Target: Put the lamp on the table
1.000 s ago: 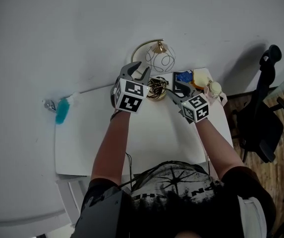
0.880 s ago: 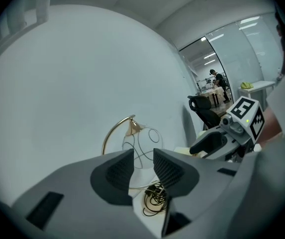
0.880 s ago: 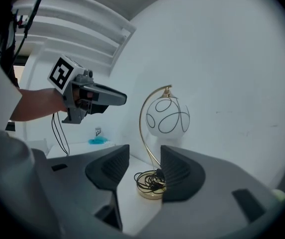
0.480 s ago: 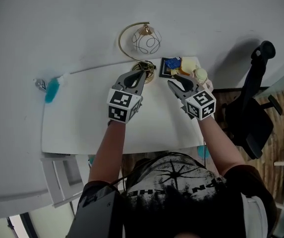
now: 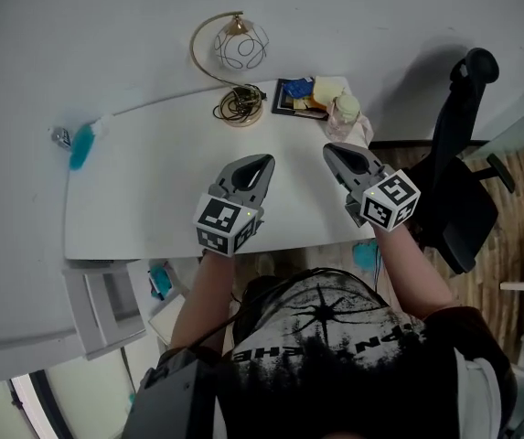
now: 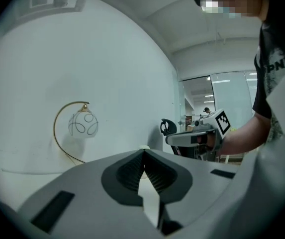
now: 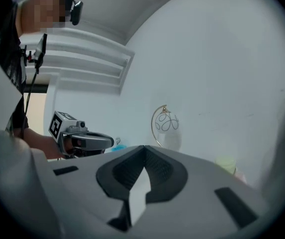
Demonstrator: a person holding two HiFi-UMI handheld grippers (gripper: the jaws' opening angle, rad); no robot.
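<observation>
Left gripper: jaws fully closed, ribbed pads meeting at the tips, nothing between them. Right gripper: the same, jaws closed on nothing. Neither touches any object; I see both over the lower edge of the worktop in the head view, side by side and apart.

The lamp stands upright at the worktop's far edge, upper middle of the head view, its base on the surface next to the wall and well apart from both grippers.

Against a second ago: both grippers were up at the lamp's base with jaws spread wide. Now they are drawn back toward the lower part of the frame and closed. The lamp sits free.

Count: two grippers, one lamp, one worktop, one blue brush at the worktop's left edge, and one office chair at the right. A small cluster sits beside the lamp's base, holding a dark box and a pale jar; I cannot count the rest.
</observation>
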